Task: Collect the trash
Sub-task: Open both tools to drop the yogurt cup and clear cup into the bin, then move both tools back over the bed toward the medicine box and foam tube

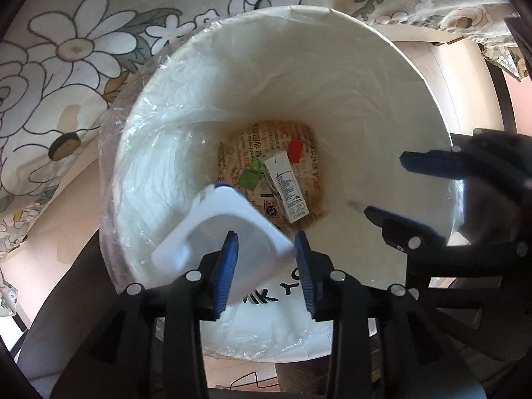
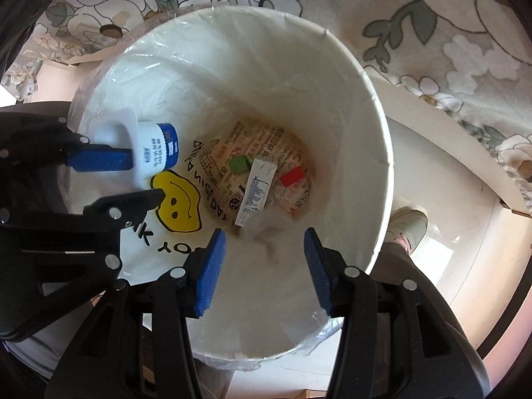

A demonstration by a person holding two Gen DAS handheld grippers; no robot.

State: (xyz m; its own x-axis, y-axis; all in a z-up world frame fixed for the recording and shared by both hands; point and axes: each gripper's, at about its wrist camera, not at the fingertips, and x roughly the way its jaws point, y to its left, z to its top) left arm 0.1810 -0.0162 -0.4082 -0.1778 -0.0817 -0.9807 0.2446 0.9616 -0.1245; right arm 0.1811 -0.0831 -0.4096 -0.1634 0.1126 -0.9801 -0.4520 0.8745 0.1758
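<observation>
Both grippers point down into the lined white bin (image 1: 332,83).
The left gripper (image 1: 266,249) has its jaws slightly apart around a white plastic cup (image 1: 229,222) with a blue-banded label, tilted just inside the bin's mouth; the pads do not look pressed on it (contact at the rim is hard to judge). The right gripper (image 2: 264,249) has its jaws apart, with nothing between them. At the bottom lie a printed wrapper (image 1: 246,146), a small white box (image 1: 287,189) and red and green scraps.
</observation>
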